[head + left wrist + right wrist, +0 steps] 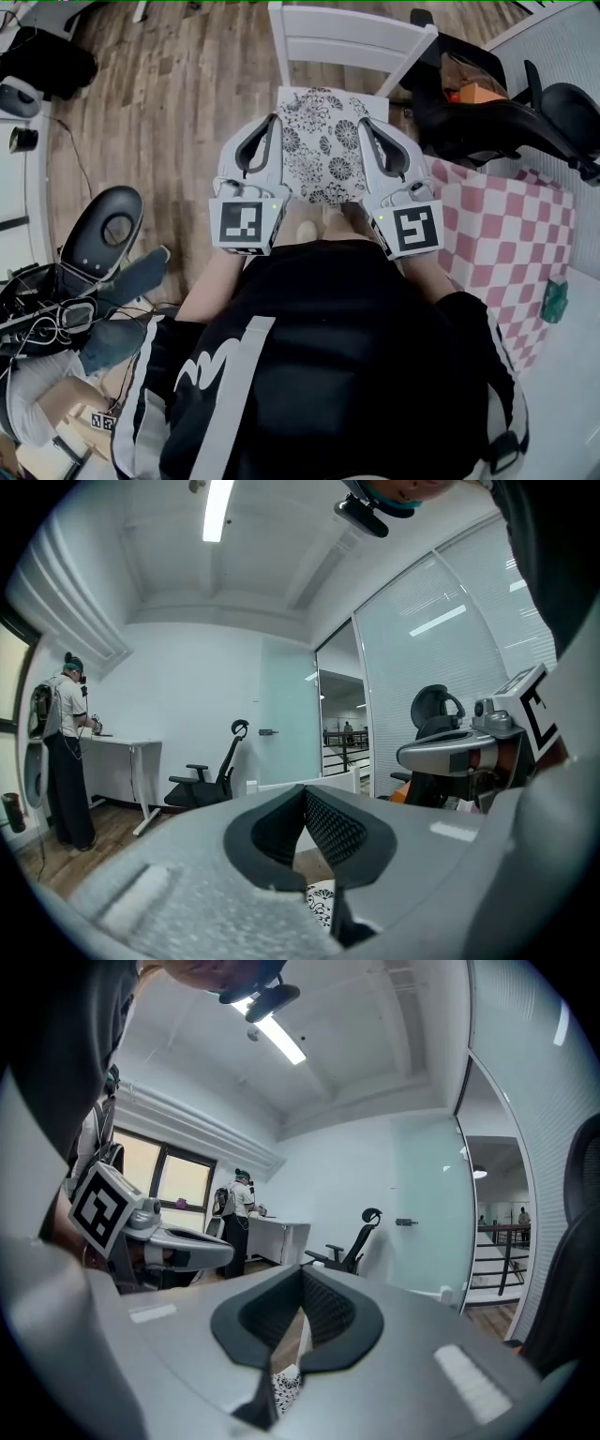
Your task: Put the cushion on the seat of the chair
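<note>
far left, on the wood floor (159, 84), a black office chair (103, 225) and a seated person's leg (131, 281) lie beside the holder, clear of the path.

the left gripper (272, 127) has its fingers (337, 827) closed tight on the left edge of the cushion (319, 141). floral fabric shows just under the pinch in the left gripper view. the cushion, white with black flowers, is spread between the two grippers, over the seat of the white chair (347, 37), whose backrest shows just beyond it. the right gripper (366, 127) mirrors this, its fingers (328, 1312) shut on the cushion's right edge. i cannot tell whether the cushion already touches the seat, because it hides the seat from above.

the step in hand looks like the placing itself: the cushion is at the chair and lined up. the next move calls for lowering both grippers evenly so the cushion lies flat and close to the backrest. then both sets of fingers should open and draw back toward the person.

to the right, a second black office chair (487, 112) stands close against the white chair's side. a pink-and-white checked cloth (506, 234) lies near the right gripper. either could catch that arm as it pulls away.
</note>
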`<state>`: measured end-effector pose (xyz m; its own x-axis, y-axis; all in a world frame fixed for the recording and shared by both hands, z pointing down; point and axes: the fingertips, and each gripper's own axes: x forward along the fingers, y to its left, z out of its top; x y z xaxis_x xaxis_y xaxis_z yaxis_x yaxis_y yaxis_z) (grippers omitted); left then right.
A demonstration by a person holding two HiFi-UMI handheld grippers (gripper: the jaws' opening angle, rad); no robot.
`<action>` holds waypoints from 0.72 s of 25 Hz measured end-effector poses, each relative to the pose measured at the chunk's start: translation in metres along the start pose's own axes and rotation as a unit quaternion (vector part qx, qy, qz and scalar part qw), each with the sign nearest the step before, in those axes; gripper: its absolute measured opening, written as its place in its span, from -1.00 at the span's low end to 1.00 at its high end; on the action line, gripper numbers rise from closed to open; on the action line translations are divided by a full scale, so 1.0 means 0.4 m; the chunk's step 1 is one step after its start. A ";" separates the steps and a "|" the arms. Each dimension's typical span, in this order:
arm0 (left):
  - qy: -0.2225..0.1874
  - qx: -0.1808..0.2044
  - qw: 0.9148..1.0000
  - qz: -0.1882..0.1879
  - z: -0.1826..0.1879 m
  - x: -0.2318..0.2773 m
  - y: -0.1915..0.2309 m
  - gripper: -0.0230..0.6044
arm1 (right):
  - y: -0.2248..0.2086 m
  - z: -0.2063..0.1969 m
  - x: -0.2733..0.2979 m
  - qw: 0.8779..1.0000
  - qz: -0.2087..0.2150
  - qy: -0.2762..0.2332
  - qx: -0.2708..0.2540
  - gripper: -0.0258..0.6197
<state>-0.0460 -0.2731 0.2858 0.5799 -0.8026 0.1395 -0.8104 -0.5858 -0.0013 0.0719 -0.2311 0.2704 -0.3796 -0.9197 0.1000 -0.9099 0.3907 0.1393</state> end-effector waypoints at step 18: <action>0.001 -0.006 1.000 -0.003 -0.020 -0.038 -0.014 -0.93 | 0.014 -0.016 -0.039 1.000 -0.005 0.003 0.005 -0.92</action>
<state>-0.0507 -0.2568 0.2916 0.5850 -0.7987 0.1408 -0.8077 -0.5894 0.0122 0.0738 -0.2145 0.2759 -0.3690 -0.9234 0.1055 -0.9154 0.3808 0.1307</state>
